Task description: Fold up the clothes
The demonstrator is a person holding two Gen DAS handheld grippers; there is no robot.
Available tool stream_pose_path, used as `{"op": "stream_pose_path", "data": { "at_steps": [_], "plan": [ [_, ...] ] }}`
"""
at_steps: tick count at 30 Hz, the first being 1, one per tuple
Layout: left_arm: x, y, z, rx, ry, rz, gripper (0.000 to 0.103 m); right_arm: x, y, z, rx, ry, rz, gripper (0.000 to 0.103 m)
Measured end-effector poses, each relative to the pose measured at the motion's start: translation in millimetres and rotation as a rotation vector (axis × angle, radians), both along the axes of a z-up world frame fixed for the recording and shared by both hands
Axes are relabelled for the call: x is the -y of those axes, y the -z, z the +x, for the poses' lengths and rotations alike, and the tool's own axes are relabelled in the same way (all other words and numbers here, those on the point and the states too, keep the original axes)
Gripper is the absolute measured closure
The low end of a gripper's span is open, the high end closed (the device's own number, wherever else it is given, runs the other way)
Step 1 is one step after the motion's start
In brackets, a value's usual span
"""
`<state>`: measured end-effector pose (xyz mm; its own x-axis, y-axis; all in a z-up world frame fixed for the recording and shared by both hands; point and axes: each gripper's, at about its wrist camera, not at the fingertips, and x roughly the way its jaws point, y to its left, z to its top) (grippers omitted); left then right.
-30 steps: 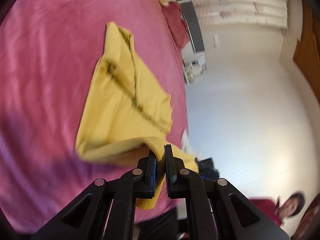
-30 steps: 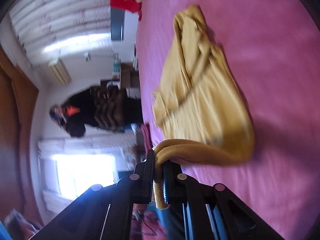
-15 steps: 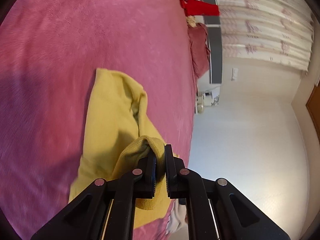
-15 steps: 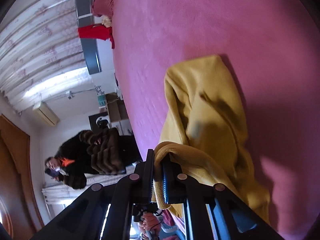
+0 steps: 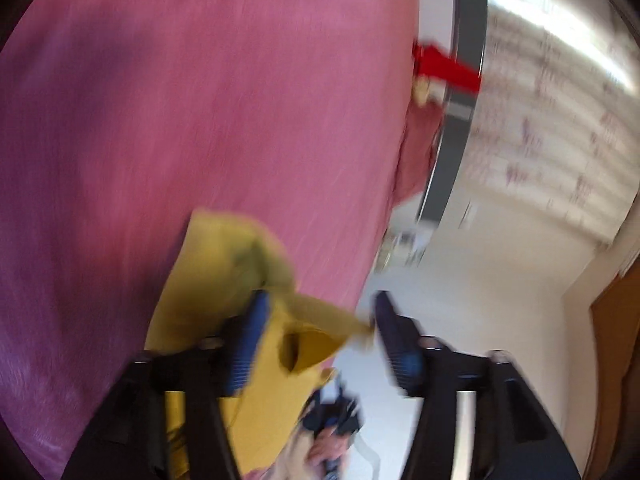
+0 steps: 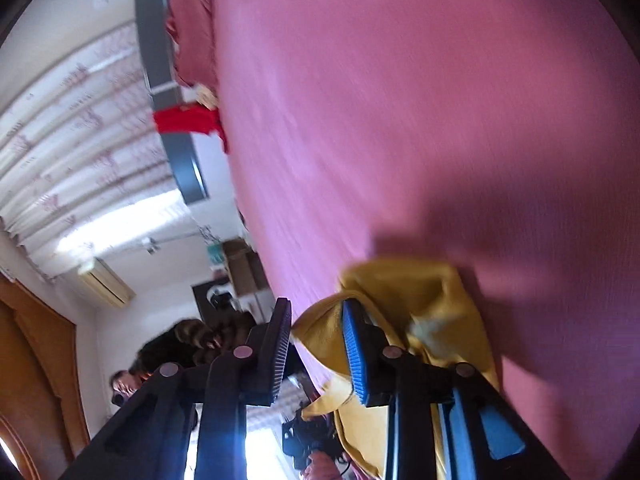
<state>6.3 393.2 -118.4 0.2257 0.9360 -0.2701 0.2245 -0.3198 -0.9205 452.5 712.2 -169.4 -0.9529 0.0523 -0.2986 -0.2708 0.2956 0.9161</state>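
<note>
We see the mustard-yellow garment [image 5: 224, 280] bunched in soft folds near the pink bed's [image 5: 200, 100] edge — both the left gripper [image 5: 316, 320] and right gripper [image 6: 316, 332] are opening, cloth loose between their jaws.

Left wrist view was taken close over the pink bedspread [image 5: 224, 112], aimed along the fingers toward the bed's far end, rolled so the floor stood at right. Right wrist view was taken equally close, rolled the opposite way, room at left. Shared by both: bedspread, yellow garment [image 5: 216, 280] [image 6: 420, 292], grey headboard [image 5: 460, 120] [image 6: 160, 64], red cloth [image 5: 444, 66] [image 6: 188, 122], curtains [image 5: 560, 120] [image 6: 68, 128].
</note>
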Motion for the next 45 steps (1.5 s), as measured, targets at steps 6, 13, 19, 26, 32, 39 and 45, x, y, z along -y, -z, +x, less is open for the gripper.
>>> {"op": "stream_pose_path", "data": {
  "at_steps": [6, 13, 19, 26, 32, 39, 45],
  "plan": [
    [2.0, -16.7, -8.8, -0.142, 0.074, -0.095, 0.032, -3.9, -26.6, 9.8, 0.029, -0.011, 0.097, 0.075],
    [50.8, -36.5, 31.2, -0.518, 0.321, -0.188, 0.032, 67.4, -84.8, 35.3, 0.256, -0.259, 0.494, 0.074],
    [114.8, -34.7, 95.6, -0.768, 0.419, -0.182, 0.032, 175.6, -88.1, 62.8, 0.489, -0.427, 0.762, 0.072],
    [105.4, -29.5, 141.5, -1.070, 0.572, -0.217, 0.032, 226.3, -71.6, 70.1, 0.580, -0.529, 0.850, 0.072],
    [99.9, -27.2, 161.2, -1.221, 0.646, -0.192, 0.032, 229.2, -80.4, 62.8, 0.612, -0.540, 0.993, 0.072],
    [95.9, -19.6, 167.7, -1.281, 0.719, -0.213, 0.050, 224.2, -61.4, 27.3, 0.642, -0.730, 0.988, 0.095],
    [103.2, -26.3, 151.4, -1.265, 0.819, -0.181, 0.085, 215.3, -85.7, 37.4, 0.732, -0.781, 1.040, 0.097]
  ]
}}
